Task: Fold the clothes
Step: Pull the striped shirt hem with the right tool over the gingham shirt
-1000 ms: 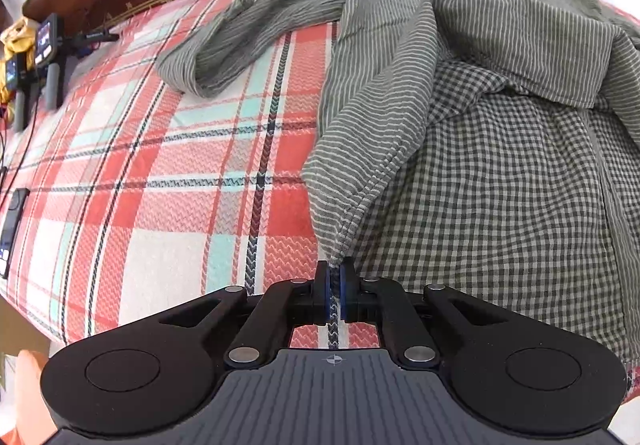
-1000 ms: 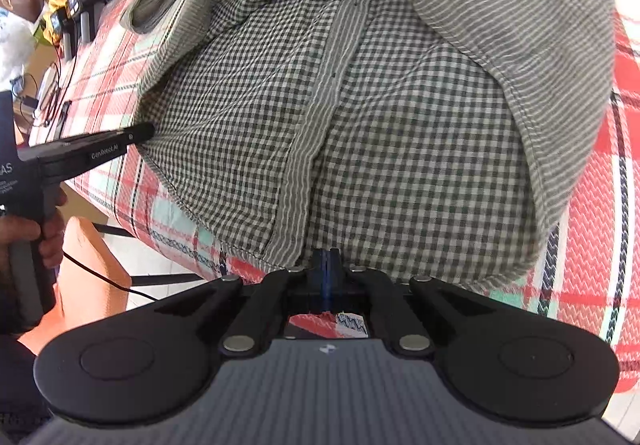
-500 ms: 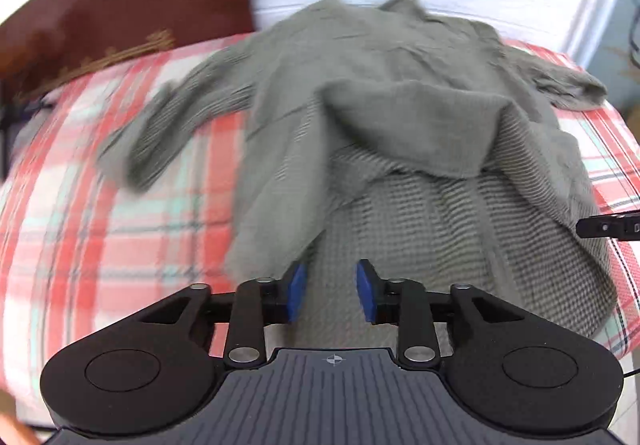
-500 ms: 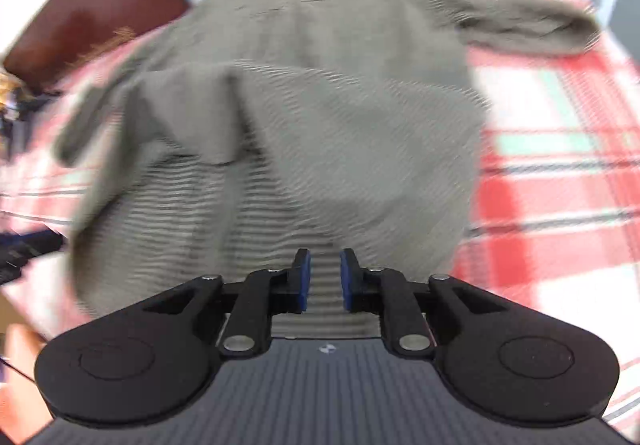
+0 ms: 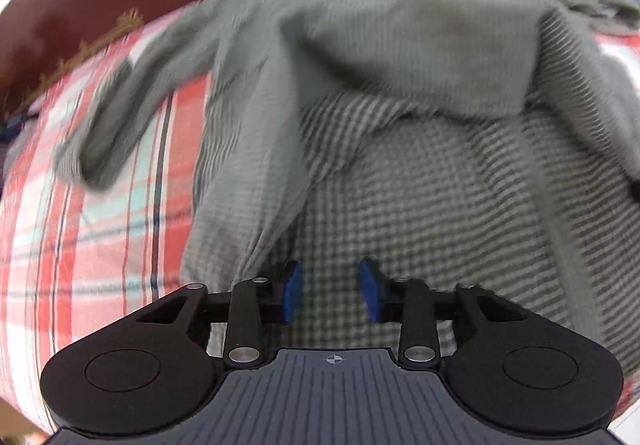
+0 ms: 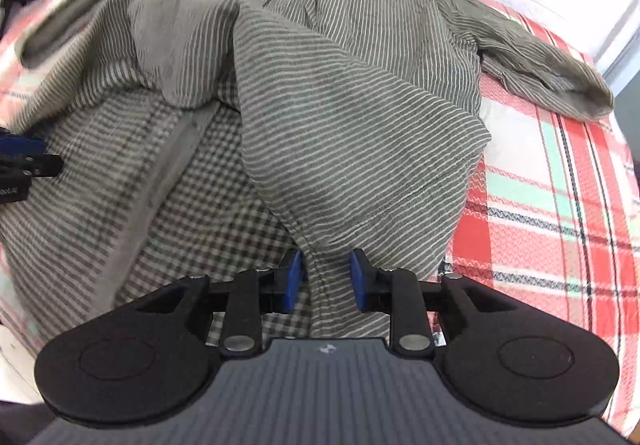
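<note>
Shirt [image 6: 360,133] is spread on bed [image 6: 560,213]; left gripper [image 5: 331,291] jaws opening, nothing pinched; right gripper [image 6: 325,279] jaws closing around a fold, pads not yet pressing.

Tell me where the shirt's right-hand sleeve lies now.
In the right wrist view the sleeve stretches toward the upper right across the plaid bedcover, near the white wall.

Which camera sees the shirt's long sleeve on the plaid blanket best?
The right wrist view: the sleeve lies sharp and whole, cuff included, on the plaid blanket. The left wrist view is blurred; it catches only that sleeve's end at the edge, plus a smeared other sleeve.
</note>
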Demonstrator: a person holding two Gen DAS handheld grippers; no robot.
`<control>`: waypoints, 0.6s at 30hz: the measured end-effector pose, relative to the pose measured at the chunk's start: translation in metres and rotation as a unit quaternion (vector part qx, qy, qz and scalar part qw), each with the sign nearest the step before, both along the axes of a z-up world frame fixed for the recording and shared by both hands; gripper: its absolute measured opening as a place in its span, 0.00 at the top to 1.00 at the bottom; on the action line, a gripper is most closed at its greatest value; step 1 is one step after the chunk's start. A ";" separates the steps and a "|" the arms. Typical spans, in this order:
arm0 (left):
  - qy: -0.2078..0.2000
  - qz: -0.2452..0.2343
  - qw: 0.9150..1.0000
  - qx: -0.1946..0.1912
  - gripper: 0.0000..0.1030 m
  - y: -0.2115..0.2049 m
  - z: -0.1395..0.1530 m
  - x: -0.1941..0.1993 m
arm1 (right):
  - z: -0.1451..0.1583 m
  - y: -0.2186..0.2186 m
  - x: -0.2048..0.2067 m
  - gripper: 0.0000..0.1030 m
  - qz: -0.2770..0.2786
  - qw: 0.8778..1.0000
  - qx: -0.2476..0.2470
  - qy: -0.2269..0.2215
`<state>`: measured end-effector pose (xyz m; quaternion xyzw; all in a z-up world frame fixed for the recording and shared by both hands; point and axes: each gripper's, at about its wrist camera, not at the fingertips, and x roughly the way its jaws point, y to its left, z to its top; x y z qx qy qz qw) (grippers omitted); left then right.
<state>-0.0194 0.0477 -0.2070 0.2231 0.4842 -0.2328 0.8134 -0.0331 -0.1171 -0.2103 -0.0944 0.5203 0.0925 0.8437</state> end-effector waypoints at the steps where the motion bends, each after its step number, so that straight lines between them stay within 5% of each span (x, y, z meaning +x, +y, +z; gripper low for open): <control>1: 0.000 0.006 1.000 -0.005 0.44 0.004 -0.002 0.001 | 0.002 -0.003 0.000 0.95 -0.008 1.000 0.006 0.000; 9: -0.003 0.008 1.000 -0.002 0.44 0.005 -0.002 0.003 | 0.042 -0.054 -0.031 0.95 -0.104 0.993 0.042 -0.036; 18: -0.001 0.000 1.000 0.001 0.44 0.001 0.001 0.003 | 0.023 -0.106 -0.067 0.99 -0.230 0.972 0.057 -0.002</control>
